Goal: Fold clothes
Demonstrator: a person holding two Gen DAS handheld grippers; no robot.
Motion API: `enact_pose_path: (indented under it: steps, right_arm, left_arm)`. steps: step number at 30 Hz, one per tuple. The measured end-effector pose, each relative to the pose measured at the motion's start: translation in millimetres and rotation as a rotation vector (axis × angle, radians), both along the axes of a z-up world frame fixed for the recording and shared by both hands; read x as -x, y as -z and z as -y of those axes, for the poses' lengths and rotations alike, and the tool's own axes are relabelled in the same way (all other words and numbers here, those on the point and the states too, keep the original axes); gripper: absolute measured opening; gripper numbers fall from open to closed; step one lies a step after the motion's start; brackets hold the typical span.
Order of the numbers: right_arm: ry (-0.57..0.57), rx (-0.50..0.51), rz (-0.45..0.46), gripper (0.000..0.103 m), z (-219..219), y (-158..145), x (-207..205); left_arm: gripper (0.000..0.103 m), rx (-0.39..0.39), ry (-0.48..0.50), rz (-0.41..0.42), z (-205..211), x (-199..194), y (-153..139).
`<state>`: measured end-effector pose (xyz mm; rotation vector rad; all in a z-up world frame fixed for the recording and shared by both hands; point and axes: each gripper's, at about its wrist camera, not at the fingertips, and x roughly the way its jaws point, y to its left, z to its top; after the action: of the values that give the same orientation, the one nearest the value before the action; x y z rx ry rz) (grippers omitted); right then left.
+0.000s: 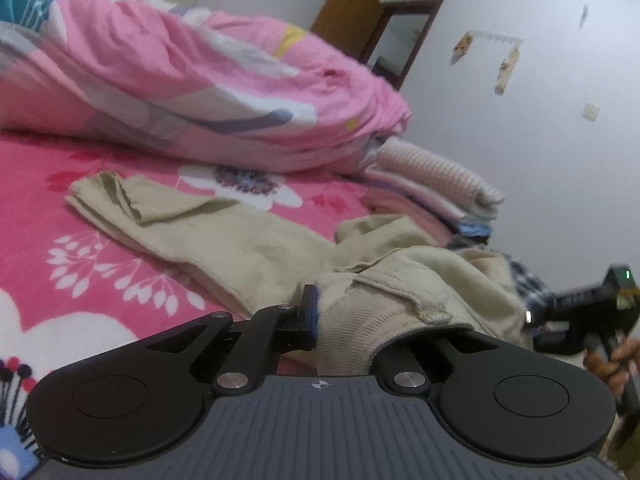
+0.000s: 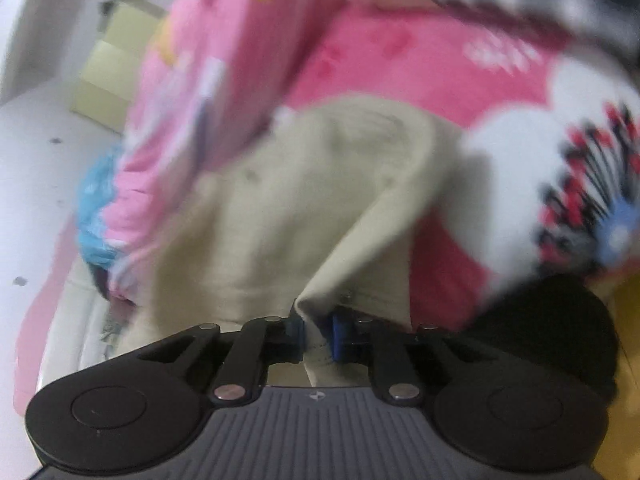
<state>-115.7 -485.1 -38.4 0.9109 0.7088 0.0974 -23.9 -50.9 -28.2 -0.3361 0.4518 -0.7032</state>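
My right wrist view is smeared with blur. On the left gripper (image 1: pixel 360 320), the trousers (image 1: pixel 248 240) cover my right-hand finger, so I can't see it at all.

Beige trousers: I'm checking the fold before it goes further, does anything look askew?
Yes. The beige trousers lie crooked on the pink bedspread: one leg stretches out flat while the waistband end is bunched and lifted where the left tongs and right tongs pinch it.

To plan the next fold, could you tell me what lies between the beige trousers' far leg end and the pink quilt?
Only bare pink floral bedsheet separates the beige trousers from the pink quilt, seen in the left wrist view.
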Motion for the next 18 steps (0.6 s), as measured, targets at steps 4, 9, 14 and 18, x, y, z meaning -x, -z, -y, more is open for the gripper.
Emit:
enact_pose_path:
  steps: [4, 9, 14, 18]
  right_arm:
    - [-0.05, 0.046, 0.151, 0.011, -20, -54, -12]
    - [-0.195, 0.122, 0.308, 0.01, -63, -120, -54]
    - [-0.383, 0.164, 0.396, 0.009, -126, -159, -123]
    - [-0.539, 0.187, 0.426, 0.009, -197, -170, -195]
  left_arm:
    - [0.001, 0.083, -0.014, 0.065, -23, 17, -11]
    - [0.001, 0.217, -0.124, 0.037, -66, 21, -17]
    - [0.001, 0.306, -0.283, 0.004, -115, 21, -12]
    - [0.001, 0.361, -0.416, 0.011, -157, 11, -15]
